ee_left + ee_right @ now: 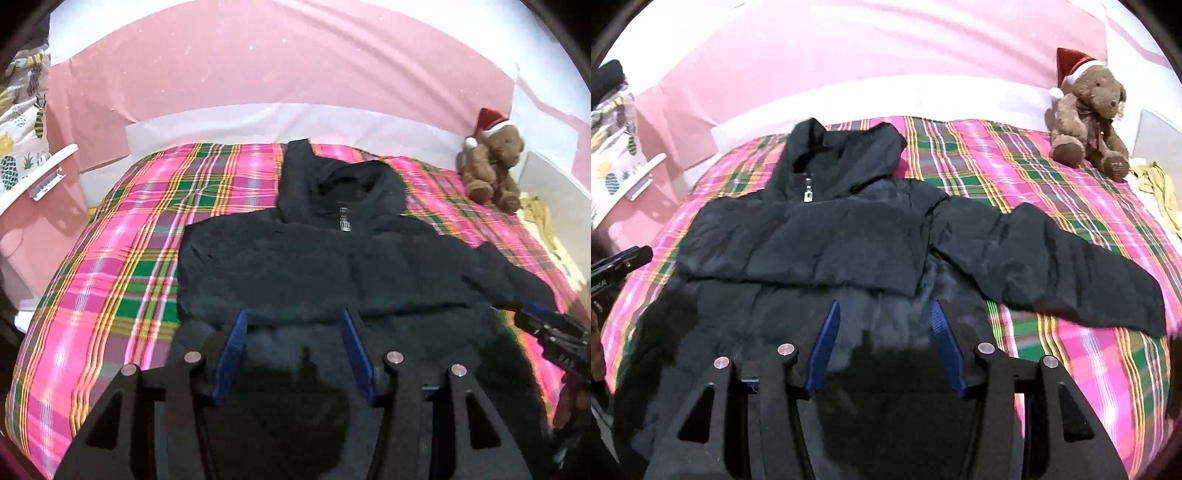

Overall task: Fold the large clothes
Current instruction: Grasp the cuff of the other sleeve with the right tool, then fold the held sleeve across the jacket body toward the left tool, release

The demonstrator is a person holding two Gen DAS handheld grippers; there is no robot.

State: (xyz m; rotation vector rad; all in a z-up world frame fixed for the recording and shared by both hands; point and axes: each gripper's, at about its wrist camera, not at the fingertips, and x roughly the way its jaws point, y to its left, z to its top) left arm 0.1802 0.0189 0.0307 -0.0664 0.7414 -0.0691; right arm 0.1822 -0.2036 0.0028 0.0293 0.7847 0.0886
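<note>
So I've got the black hooded jacket (827,240) lying front-up on the bed (122,258) with its plaid cover, hood toward the wall and zip pull showing at the collar. Looks like the left sleeve is already folded across the chest, while the right sleeve (1063,262) lies stretched out over the plaid. Both sets of tongs are spread wide with nothing in them: the left tongs (293,321) hang over the lower middle of the jacket, the right tongs (884,314) over the hem area just beside where that sleeve joins. My guess is the sleeve is next. To do it cleanly I'd pinch near the cuff, not mid-sleeve, since puffy fabric slides and bunches, then carry it low across the chest so it lands flat on the other sleeve. The teddy bear (1089,114) in the Santa hat sits well apart at the far corner, so no worries there.
</note>
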